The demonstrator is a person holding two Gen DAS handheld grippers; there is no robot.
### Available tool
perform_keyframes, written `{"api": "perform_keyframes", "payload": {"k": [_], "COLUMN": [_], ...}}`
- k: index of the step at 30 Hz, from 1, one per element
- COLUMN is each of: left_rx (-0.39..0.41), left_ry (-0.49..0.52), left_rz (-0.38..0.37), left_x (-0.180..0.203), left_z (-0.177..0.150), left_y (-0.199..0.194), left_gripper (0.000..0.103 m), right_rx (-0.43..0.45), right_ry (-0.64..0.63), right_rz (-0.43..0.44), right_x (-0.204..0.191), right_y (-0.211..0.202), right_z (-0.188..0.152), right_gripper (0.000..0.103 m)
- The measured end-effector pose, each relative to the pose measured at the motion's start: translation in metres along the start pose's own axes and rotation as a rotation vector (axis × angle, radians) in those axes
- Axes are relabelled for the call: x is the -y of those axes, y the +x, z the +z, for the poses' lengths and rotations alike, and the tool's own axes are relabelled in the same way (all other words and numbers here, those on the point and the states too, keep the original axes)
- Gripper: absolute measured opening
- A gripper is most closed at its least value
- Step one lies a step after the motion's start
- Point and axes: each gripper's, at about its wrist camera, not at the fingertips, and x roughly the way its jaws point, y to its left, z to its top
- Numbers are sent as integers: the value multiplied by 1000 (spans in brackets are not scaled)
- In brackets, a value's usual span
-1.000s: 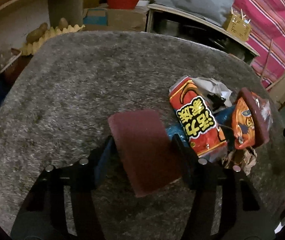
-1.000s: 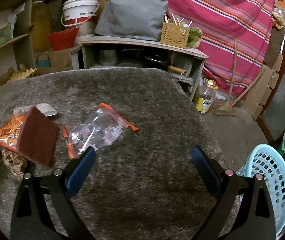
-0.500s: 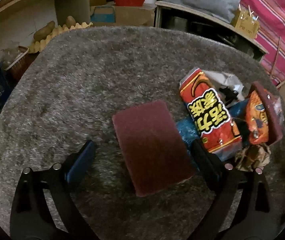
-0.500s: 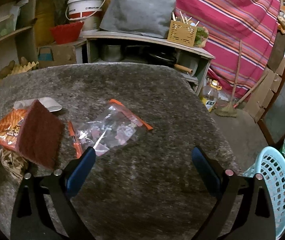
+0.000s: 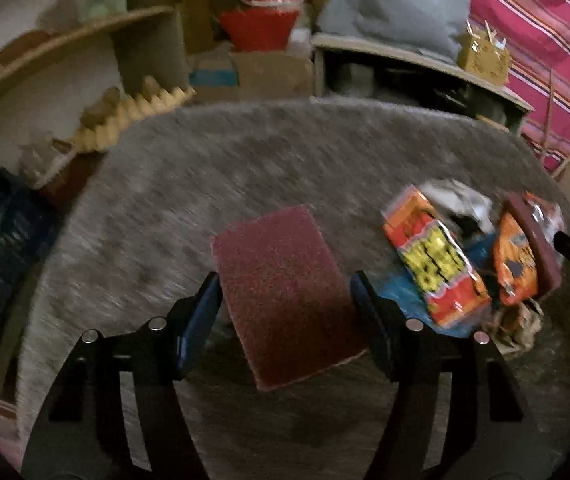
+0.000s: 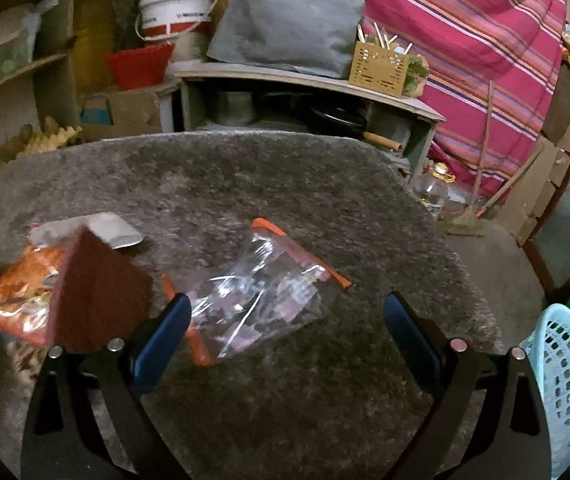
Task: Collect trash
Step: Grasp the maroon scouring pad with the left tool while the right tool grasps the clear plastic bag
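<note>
Left gripper (image 5: 285,296) over grey shaggy tabletop (image 5: 245,152), jaws closing around maroon scouring pad (image 5: 285,292); pads hardly clear of its edges, contact unclear. Just right: blue wrapper (image 5: 401,304), red-yellow snack packet (image 5: 437,268), orange packet (image 5: 515,264), second maroon pad (image 5: 533,244) leaning on it. Frame motion-blurred.

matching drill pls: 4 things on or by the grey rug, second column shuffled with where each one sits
Things:
1. dark red scrub pad
2. clear zip bag
3. light blue basket
4. red and yellow snack packet

Places:
A. off the rug's right edge, low at the right of the right wrist view
B. between the closing fingers of the left gripper
C. on the rug ahead of the right gripper
D. in the litter pile right of the pad

Pairs: 1-B, 2-C, 3-A, 4-D
</note>
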Motion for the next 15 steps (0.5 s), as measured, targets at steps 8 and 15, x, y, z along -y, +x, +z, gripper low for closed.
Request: {"api": "perform_keyframes", "payload": {"k": [8, 15], "left_rx": [55, 50], "left_ry": [-81, -134], "left_rz": [37, 17], "left_x": [-39, -48], "left_z": [17, 16], "left_y": [-6, -8], "left_gripper": [65, 65], "right_rx": [-120, -133], "right_ry": [49, 76], "right_rz": [42, 203], "right_x": [6, 6], "right_y": [33, 32], "right_z": [3, -4], "right_gripper": [95, 52]}}
